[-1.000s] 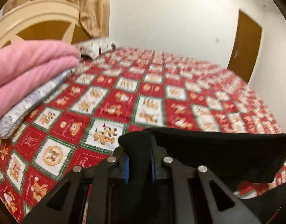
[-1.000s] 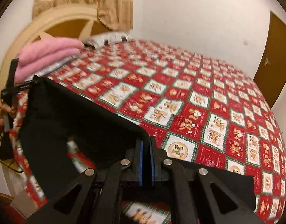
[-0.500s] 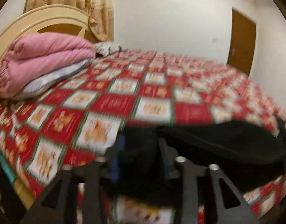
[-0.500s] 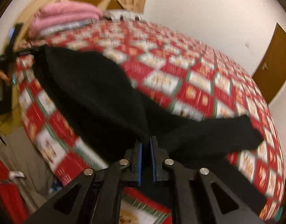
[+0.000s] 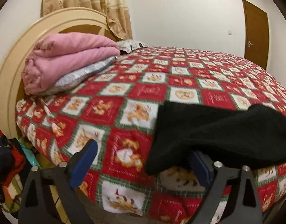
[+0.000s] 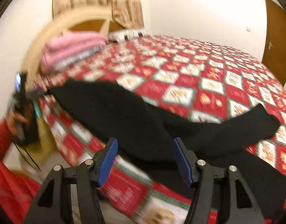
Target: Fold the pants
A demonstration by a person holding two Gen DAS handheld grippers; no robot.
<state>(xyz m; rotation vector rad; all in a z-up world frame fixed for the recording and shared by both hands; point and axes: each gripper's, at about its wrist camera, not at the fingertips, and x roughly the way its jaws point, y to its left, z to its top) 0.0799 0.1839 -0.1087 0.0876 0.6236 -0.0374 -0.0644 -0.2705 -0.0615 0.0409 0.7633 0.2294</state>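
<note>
Black pants [image 5: 217, 130] lie spread along the near edge of the red patterned bedspread [image 5: 128, 91]. My left gripper [image 5: 143, 149] is wide open and its jaws are still opening. A fold of the pants drapes over its right finger, and the left pad [image 5: 85, 160] is bare. In the right wrist view the pants [image 6: 115, 112] stretch across the bed edge. My right gripper [image 6: 145, 140] is opening, with the cloth lying between its fingertips and neither blue pad pressing on it. The left gripper [image 6: 21, 93] shows blurred at the left, held by a hand with a red sleeve [image 6: 4, 177].
A folded pink blanket [image 5: 68, 61] on a grey pillow [image 5: 83, 74] rests against the round cream headboard [image 5: 6, 85]. A curtain hangs behind, and a brown door [image 5: 256, 35] is at the far right. Clothes [image 5: 6, 160] are piled beside the bed at the lower left.
Both grippers were shut on the black pants and came down toward the near bed edge. Their jaws have since parted and the pants have dropped onto the bedspread.
</note>
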